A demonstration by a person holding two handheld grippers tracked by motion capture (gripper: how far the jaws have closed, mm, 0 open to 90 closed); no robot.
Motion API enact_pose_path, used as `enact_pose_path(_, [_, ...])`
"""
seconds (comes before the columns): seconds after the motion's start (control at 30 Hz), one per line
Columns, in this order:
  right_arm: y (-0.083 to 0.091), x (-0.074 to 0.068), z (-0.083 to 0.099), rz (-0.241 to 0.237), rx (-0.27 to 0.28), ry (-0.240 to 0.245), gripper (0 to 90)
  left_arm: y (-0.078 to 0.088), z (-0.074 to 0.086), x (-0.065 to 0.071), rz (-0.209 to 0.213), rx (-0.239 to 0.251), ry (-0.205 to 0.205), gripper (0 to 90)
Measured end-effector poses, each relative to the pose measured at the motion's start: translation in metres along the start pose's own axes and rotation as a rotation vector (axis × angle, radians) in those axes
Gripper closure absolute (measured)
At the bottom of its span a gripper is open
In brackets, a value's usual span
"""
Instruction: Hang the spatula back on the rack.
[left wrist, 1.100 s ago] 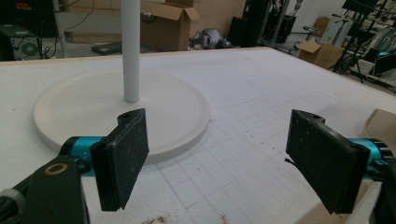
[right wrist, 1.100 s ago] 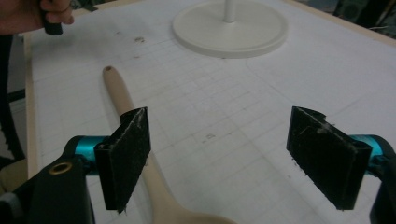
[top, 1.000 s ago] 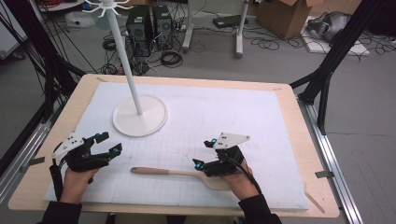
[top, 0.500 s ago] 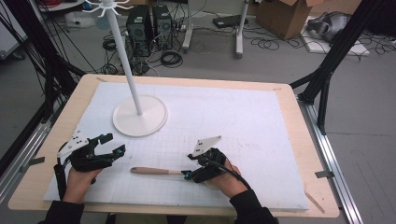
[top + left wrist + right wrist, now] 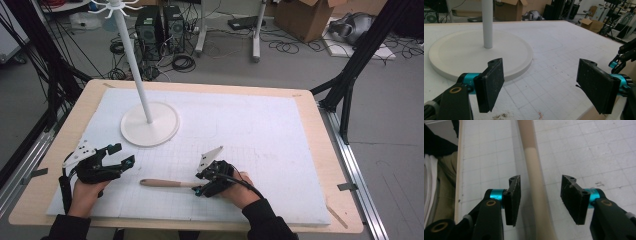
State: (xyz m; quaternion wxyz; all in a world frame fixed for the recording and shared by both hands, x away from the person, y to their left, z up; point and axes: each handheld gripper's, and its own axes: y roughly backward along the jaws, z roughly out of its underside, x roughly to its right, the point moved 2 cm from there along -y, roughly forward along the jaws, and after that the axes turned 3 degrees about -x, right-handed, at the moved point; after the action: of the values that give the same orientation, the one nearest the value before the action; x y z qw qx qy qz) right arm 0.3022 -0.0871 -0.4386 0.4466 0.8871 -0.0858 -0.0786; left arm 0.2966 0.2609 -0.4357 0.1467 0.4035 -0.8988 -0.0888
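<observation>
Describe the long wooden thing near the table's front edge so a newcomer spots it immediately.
Start at the white mat covering the table, then look along its near edge, in front of the round stand base. The wooden utensil handle lies flat there, between the open jaws of the right hand-held gripper. It is the mat's only tan, rod-shaped item.
</observation>
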Motion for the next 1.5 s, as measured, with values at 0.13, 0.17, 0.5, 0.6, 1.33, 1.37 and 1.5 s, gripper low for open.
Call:
enact_pose_path(0.13, [-0.005,0.000,-0.001,-0.018,-0.033,0.024,56.9,0.000,0.001,0.000,0.002,-0.006,-0.002,22.5])
enact_pose_path(0.17, [-0.006,0.000,-0.001,-0.021,-0.038,0.029,58.1,0.000,0.001,0.000,0.004,-0.006,0.000,22.5])
enact_pose_path(0.5, [-0.008,0.000,-0.005,-0.024,-0.096,0.086,75.4,-0.001,0.001,0.000,0.006,-0.008,0.004,23.0])
enact_pose_path(0.6, [-0.008,-0.001,-0.006,-0.014,-0.105,0.106,76.5,-0.002,0.001,0.001,0.012,-0.010,0.006,23.6])
enact_pose_path(1.33, [0.048,0.003,-0.005,0.184,0.169,0.010,78.2,-0.008,-0.036,0.030,0.117,0.054,0.063,32.6])
enact_pose_path(1.37, [0.050,0.003,-0.005,0.202,0.187,-0.007,78.2,-0.010,-0.039,0.032,0.126,0.051,0.057,32.6])
enact_pose_path(1.5, [0.058,0.005,-0.007,0.243,0.238,-0.026,78.2,-0.022,-0.056,0.043,0.145,0.032,0.034,32.3])
